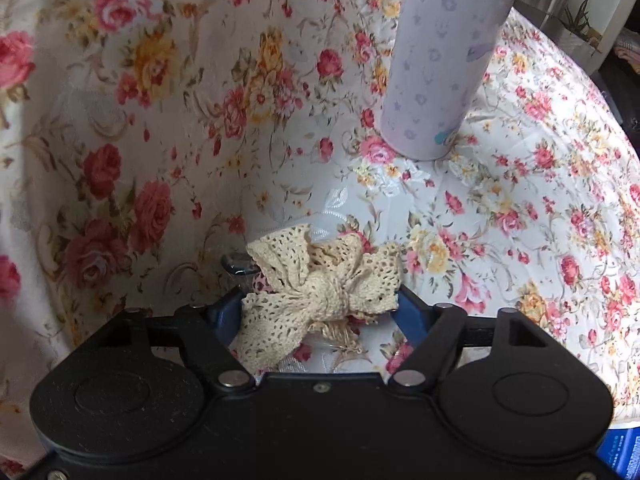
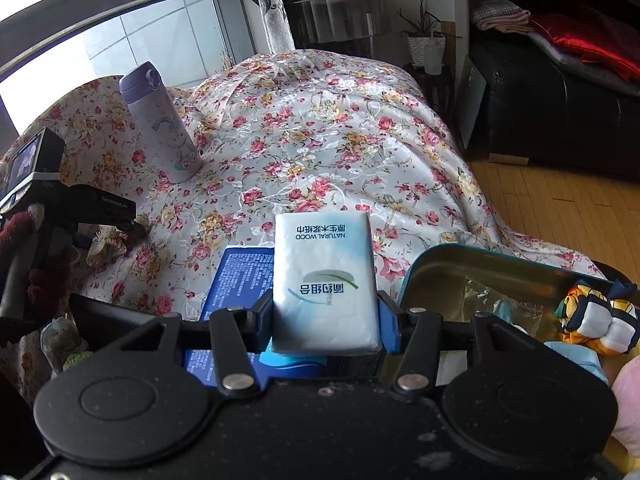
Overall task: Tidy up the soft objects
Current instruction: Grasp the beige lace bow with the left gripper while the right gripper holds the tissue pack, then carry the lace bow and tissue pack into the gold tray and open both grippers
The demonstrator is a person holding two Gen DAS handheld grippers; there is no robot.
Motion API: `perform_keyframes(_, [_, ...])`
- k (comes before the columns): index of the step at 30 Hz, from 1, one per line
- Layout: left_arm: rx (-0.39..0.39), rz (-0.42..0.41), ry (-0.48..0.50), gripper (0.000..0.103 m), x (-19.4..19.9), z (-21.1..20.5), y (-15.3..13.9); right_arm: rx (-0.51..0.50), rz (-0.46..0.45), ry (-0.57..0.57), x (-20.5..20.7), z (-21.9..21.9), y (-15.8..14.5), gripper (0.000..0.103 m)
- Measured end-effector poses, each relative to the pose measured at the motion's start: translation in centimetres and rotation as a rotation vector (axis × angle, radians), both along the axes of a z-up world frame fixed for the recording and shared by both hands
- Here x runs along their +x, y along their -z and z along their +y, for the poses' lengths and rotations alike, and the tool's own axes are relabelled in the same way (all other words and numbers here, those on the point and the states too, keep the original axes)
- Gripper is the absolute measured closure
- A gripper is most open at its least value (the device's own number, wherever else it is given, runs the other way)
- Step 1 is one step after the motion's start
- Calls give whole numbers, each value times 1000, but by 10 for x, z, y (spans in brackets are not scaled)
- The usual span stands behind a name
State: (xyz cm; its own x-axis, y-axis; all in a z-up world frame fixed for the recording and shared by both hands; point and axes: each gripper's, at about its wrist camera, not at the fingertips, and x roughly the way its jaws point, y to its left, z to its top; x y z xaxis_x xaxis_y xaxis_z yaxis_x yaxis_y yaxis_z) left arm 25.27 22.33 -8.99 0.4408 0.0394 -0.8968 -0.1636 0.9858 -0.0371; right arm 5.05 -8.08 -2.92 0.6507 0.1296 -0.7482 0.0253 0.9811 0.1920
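Meanwhile | left gripper [image 1: 320, 300] closed around lace bow [image 1: 320, 284] on floral surface [image 1: 520, 208] | right gripper [image 2: 326, 316] clamped on tissue pack [image 2: 326, 280] beside open tin [image 2: 460, 276]

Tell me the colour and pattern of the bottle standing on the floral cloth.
Pale lilac bottle with a darker purple lid and cartoon prints; clearest in the right wrist view.

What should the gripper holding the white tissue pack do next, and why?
Probably carry the tissue pack a little to the right and lower it into the open tin. The right hand-held gripper already pinches the pack from both sides, and the tin beside it has bare floor showing, with a colourful cloth at its right end.
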Motion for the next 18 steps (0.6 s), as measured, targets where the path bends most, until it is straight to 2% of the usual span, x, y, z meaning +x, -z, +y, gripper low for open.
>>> perform_keyframes(8, [-21,-138,-10,32,-26,4,-31,-7,-44,9,1,-2,-1,52])
perform_keyframes(14, [23,-249,42,31,-52,-7,-60,-33,-87,18,-3,0,-6,52])
perform_keyframes(18, [-3,-265,78,31,-79,-15,-72,-41,-105,31,-8,-2,-11,53])
